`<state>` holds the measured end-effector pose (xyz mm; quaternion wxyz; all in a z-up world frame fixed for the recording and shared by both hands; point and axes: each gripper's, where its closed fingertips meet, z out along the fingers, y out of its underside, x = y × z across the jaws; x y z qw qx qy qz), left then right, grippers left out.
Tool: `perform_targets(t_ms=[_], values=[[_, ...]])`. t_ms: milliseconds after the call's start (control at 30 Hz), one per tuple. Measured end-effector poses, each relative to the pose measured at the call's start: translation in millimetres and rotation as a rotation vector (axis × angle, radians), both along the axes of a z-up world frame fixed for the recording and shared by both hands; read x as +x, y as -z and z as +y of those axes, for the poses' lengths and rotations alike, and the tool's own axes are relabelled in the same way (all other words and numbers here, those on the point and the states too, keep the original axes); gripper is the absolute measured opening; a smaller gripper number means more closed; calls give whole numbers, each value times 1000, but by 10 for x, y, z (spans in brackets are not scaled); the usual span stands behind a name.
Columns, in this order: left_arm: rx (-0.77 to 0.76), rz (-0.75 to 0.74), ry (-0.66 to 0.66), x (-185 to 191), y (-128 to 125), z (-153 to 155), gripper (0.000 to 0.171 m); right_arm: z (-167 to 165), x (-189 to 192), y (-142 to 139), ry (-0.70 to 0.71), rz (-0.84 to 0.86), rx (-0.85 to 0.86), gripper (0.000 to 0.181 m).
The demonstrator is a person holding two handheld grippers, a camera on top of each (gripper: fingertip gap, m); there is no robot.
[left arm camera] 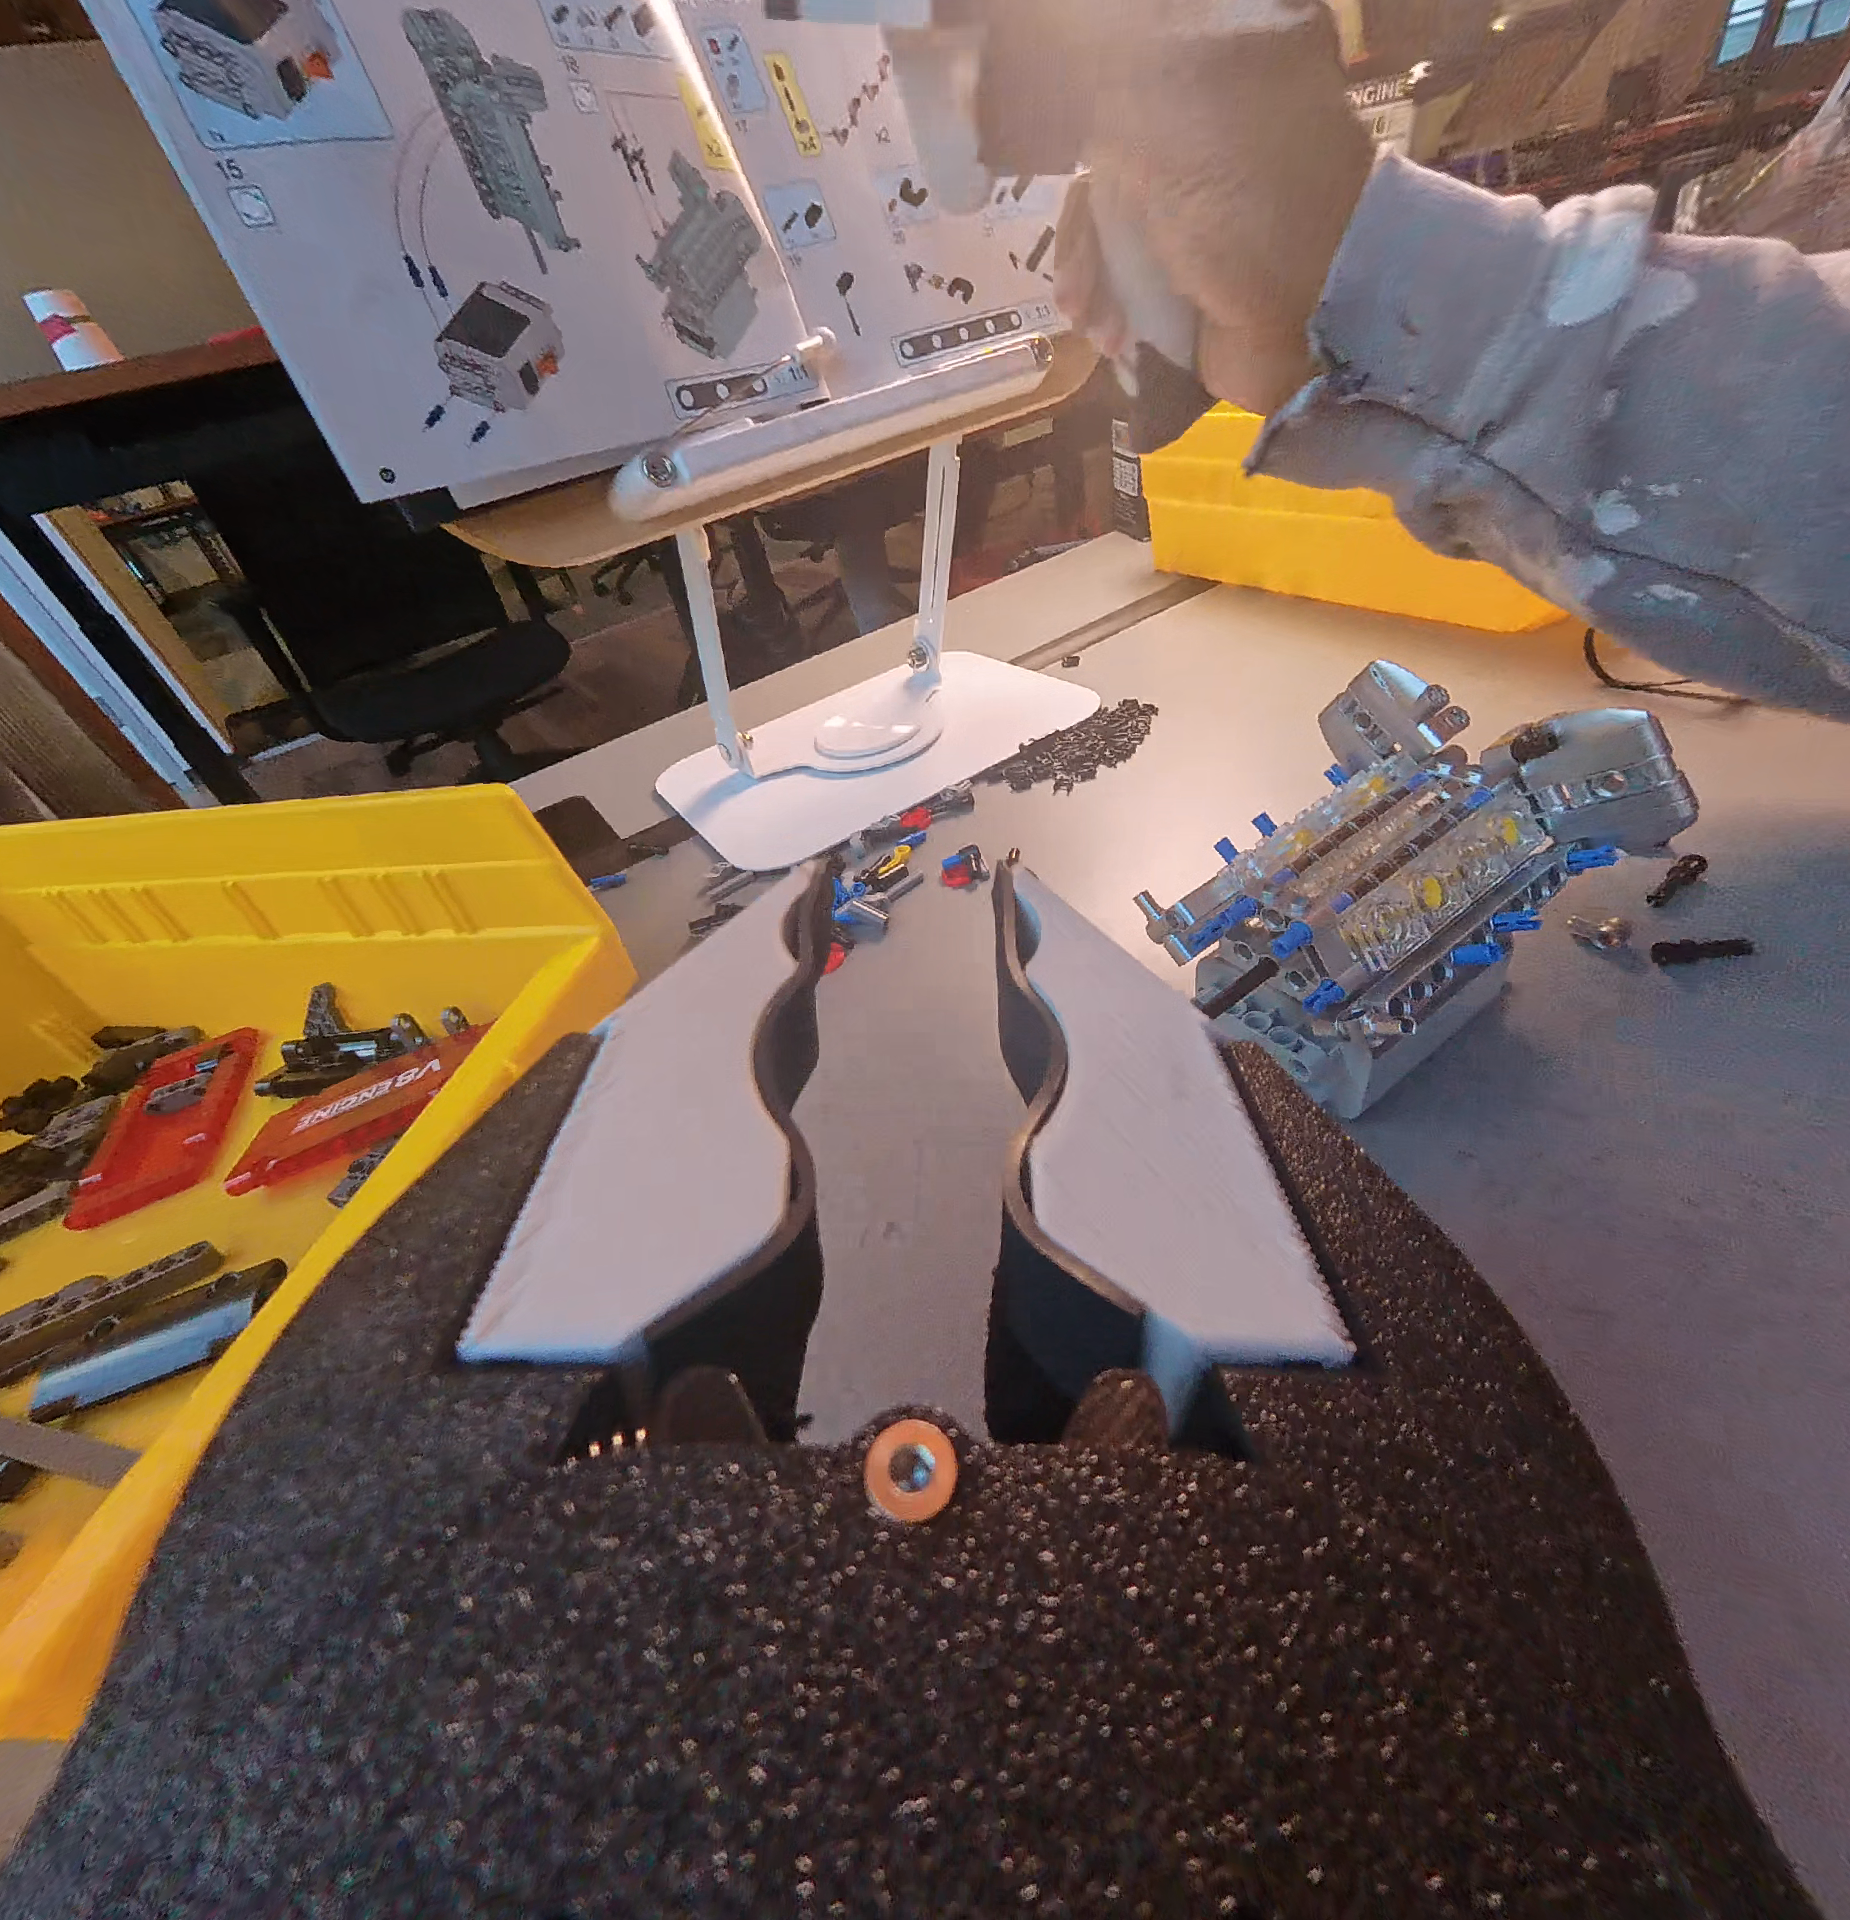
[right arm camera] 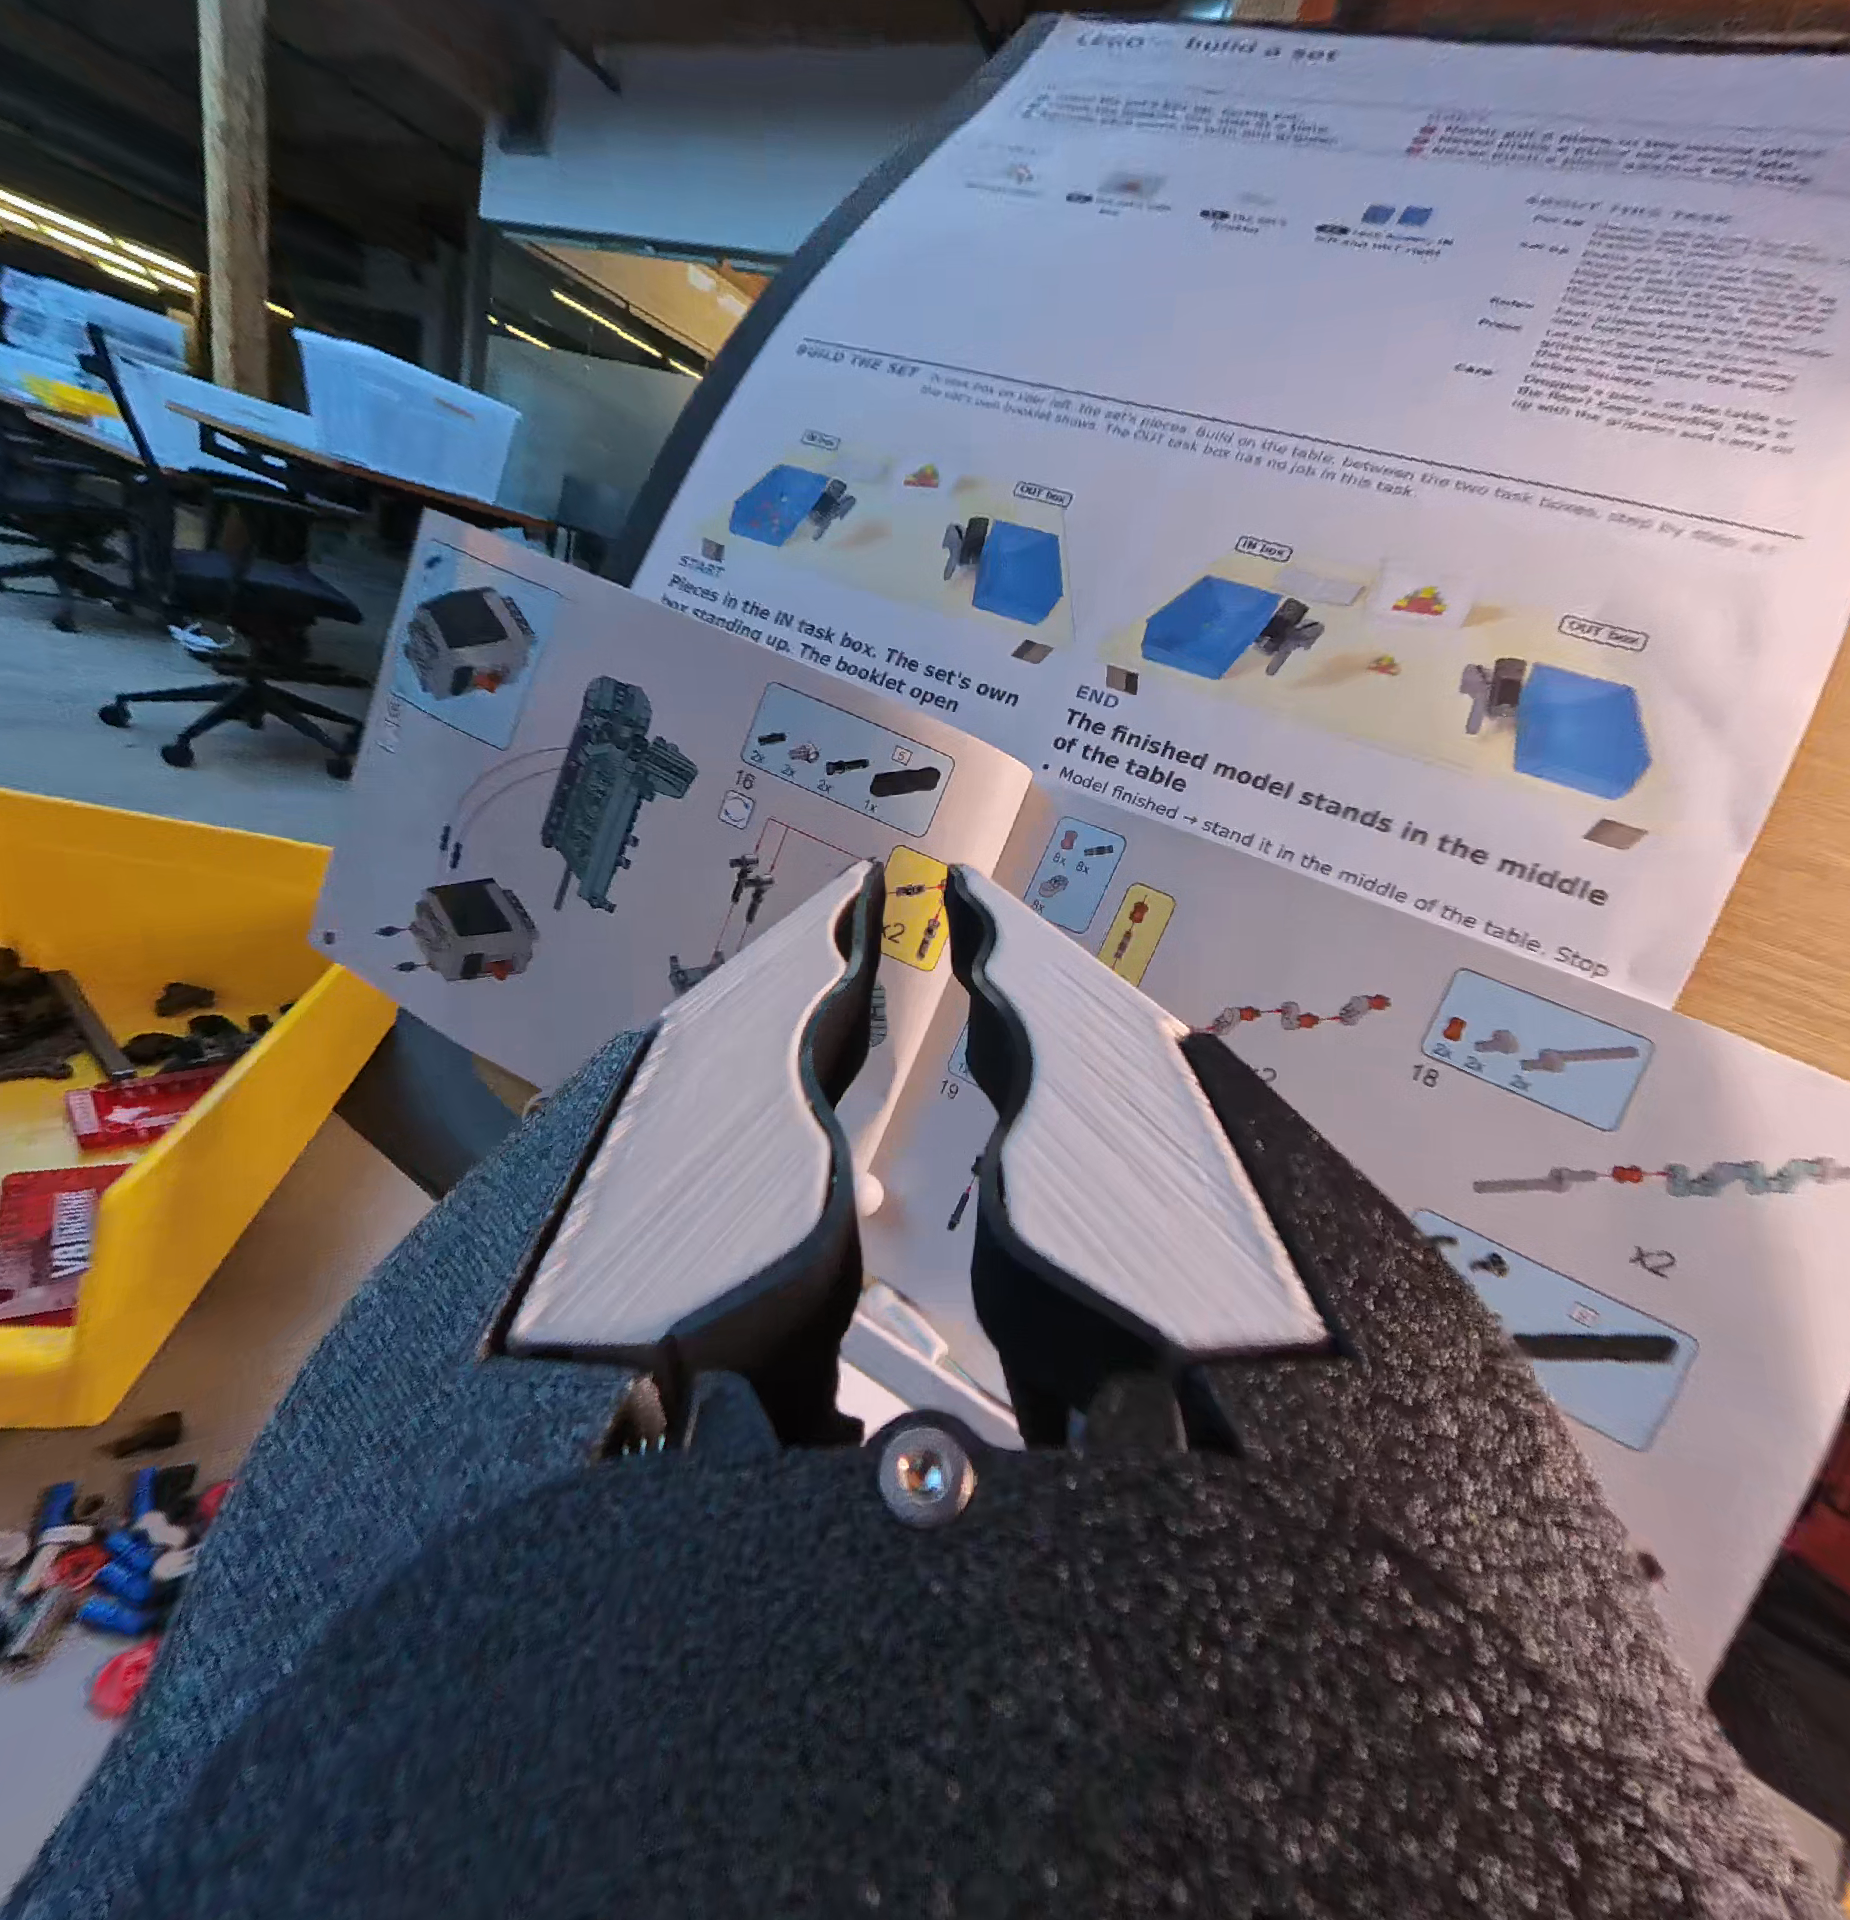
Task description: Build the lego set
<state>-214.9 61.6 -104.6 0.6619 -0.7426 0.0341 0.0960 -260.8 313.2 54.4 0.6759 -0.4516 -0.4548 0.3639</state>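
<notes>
Left claw (left arm camera: 905,883) hangs low over the grey desk (left arm camera: 1523,1247), fingers parted with a clear gap between them, nothing in its grip. Just past its tips lies a scatter of small pegs (left arm camera: 879,883), blue, red and black (too small to sort out one by one). Beyond those stands the white stand (left arm camera: 879,748), its base flat on the desk, carrying the open booklet (left arm camera: 505,239) up and to the left of the claw. Right of the claw sits the grey model (left arm camera: 1420,914), studded with blue pins, resting on the desk, with a few loose black pieces just beyond it. Left of the claw, the yellow bin (left arm camera: 277,883) holds dark beams and two red plates. Up and to the right, a grey sleeve (left arm camera: 1575,416) reaches across toward the booklet; a second yellow bin (left arm camera: 1316,540) sits behind it.

Right claw (right arm camera: 913,878) is raised in front of the booklet (right arm camera: 588,779), tips nearly closed with only a narrow slit between them, holding nothing that I can see; whether the tips touch the page I cannot tell. Behind the booklet, above the claw, leans a large printed sheet (right arm camera: 1316,416). Left and below the claw, the yellow bin (right arm camera: 173,987) again, and the pegs (right arm camera: 90,1579) down on the desk.
</notes>
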Motion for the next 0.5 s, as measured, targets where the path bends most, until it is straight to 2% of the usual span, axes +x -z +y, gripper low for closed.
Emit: perform_targets(t_ms=[167, 500], values=[[4, -22, -7, -59, 4, -15, 29, 89, -237, -25, -7, -6, 24, 6], [-28, -15, 11, -6, 80, 25, 29, 101, -366, -57, -25, -21, 36, 0]])
